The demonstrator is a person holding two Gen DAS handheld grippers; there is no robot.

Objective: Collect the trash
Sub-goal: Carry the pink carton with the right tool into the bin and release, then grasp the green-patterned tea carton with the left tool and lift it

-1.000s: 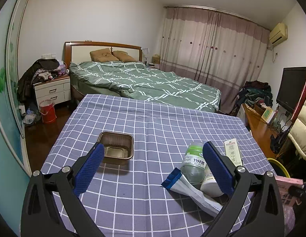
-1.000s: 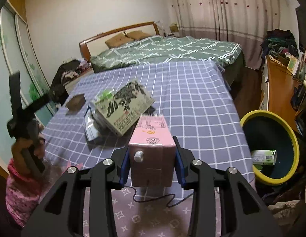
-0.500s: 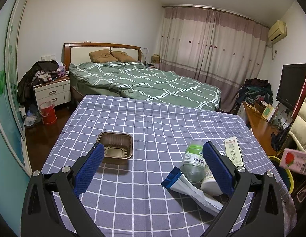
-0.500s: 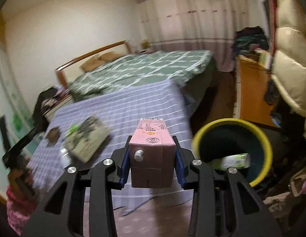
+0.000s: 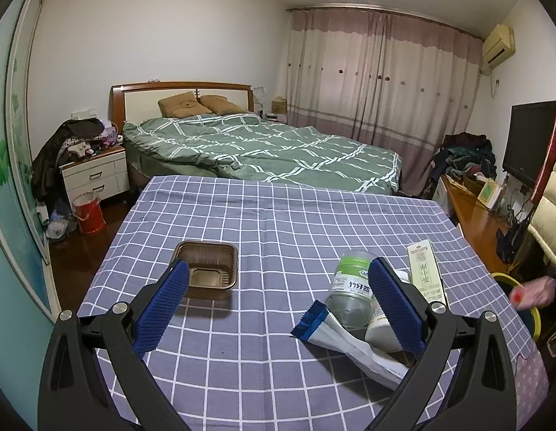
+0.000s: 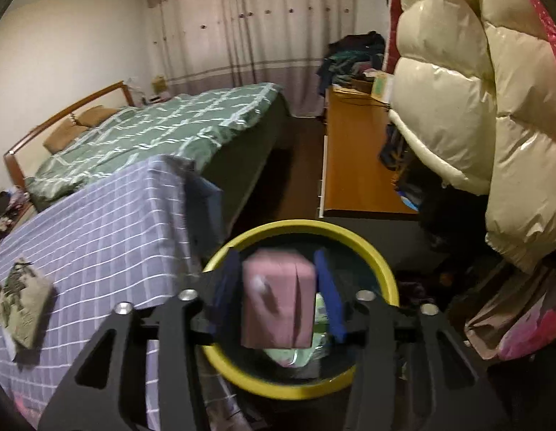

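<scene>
Releasing pink rectangular drink carton (image 6: 278,301) over yellow-rimmed round bin (image 6: 380,262), right of checked-cloth table (image 6: 98,222). Right gripper (image 6: 278,294) jaws just opening, carton between pads, gaps visible. Carton looks light, stiff, crushable; flat sides suit grip. Left gripper (image 5: 278,305) spread, empty.

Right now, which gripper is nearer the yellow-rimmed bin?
The right gripper: it hangs directly over the bin, fingers just opening around a pink carton. The left gripper sits over the table.

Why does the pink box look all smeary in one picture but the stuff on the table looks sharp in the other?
Right wrist view: the pink carton and yellow-rimmed bin are smeared by motion blur. Left wrist view: crisp, so the brown tray and bottle look sharp; both views bend at the edges from the fisheye lens.
</scene>
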